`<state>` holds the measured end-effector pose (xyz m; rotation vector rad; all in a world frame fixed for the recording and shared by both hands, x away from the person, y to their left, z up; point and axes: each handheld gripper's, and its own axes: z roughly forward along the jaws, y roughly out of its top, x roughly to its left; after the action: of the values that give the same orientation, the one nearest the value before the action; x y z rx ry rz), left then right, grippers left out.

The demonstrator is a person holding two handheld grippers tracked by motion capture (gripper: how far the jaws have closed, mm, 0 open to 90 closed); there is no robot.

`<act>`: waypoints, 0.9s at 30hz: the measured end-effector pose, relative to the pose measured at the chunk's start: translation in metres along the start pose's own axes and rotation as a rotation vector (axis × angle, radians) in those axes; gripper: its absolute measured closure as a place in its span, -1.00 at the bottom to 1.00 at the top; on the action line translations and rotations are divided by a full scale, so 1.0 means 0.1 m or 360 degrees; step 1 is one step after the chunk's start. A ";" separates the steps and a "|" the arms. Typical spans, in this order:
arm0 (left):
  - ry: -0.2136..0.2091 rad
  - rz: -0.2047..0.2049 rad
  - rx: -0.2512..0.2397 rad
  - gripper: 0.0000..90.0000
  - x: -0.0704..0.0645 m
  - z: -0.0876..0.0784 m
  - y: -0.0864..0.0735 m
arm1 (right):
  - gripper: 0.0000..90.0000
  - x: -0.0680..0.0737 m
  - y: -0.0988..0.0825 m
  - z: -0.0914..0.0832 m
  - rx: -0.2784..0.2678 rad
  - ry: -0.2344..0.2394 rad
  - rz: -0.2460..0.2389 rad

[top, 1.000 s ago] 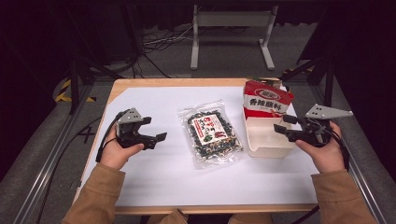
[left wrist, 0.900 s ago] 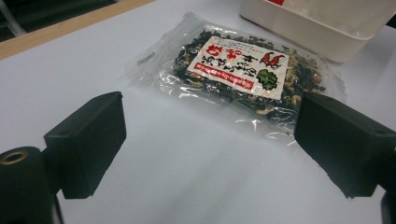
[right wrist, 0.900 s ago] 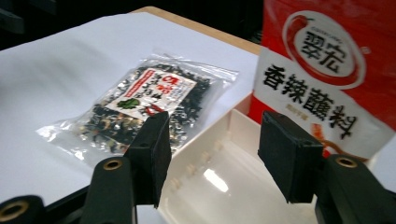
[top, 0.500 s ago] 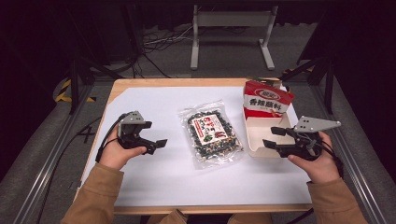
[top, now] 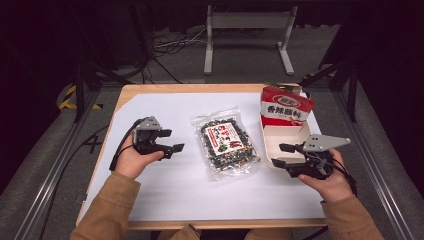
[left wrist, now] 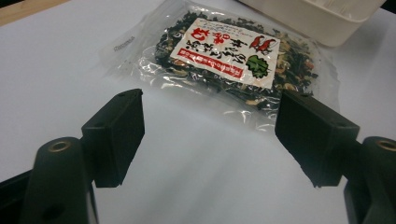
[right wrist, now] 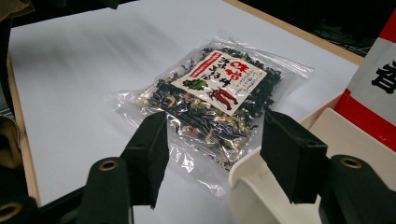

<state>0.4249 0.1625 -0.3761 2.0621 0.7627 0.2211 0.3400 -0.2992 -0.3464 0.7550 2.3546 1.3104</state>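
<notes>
Here we see two risks, starting from the left. Our left gripper [top: 172,141] sits to the left of the clear snack bag [top: 227,147], apart from it, nothing between its jaws; they have just been closing a little but are spread wide. If we drive it in level, the jaws may simply shove the slippery bag across the white sheet [top: 165,190] rather than catch its edge. The bag lies flat in the middle of the table, its right edge just beside the white box [top: 280,137] with the red flap [top: 286,106].

On the right, our right gripper [top: 283,155] hovers by the box's near left corner, jaws parted and empty; in the right gripper view one jaw hangs over the box rim [right wrist: 243,175]. A careless reach could knock the light box or tip its flap.

Both hands come in from the near edge, forearms resting low, grippers pointing inward toward the bag.
</notes>
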 end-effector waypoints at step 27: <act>0.0166 -0.0172 -0.0064 -0.47 0.32 0.61 0.27 | -0.12 0.03 -0.07 -0.04 -0.0042 -0.0039 -0.0019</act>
<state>0.4879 0.1282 -0.3943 1.9771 0.9232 0.2827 0.3331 -0.3029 -0.3507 0.7437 2.3150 1.3170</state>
